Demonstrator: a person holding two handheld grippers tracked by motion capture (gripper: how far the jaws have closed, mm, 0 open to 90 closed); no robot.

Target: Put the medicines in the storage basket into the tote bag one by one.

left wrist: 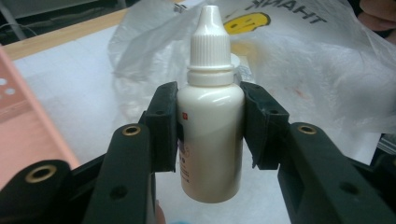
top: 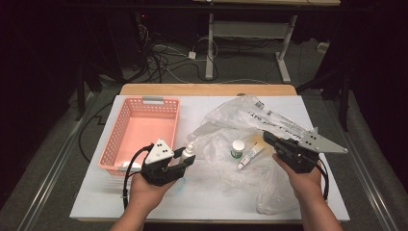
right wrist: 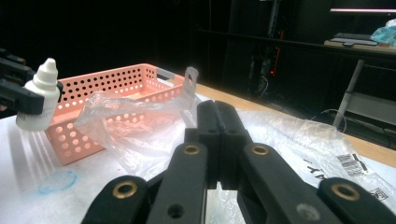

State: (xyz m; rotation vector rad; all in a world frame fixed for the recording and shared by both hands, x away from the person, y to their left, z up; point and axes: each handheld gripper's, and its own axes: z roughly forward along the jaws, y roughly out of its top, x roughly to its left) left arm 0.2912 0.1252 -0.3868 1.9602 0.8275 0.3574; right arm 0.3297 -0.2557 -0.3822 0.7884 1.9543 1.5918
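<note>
A small white dropper bottle (left wrist: 211,149) with a ribbed cap stands upright between the pads of my left gripper (left wrist: 211,112), which is shut on its body. In the high view this gripper (top: 185,161) holds the bottle (top: 188,153) just off the table, between the pink basket (top: 142,127) and the clear plastic bag (top: 226,120). My right gripper (top: 267,137) rests at the bag's right side with its jaws pressed together (right wrist: 217,116); I see nothing between them. From there the bottle (right wrist: 39,100) shows at far left.
On the bag lie a small white jar with a green label (top: 237,148) and a white tube (top: 250,156). The perforated basket (right wrist: 116,91) holds something pale at its near corner. A blue ring mark (right wrist: 56,181) is on the white table cover. Cables lie on the floor beyond.
</note>
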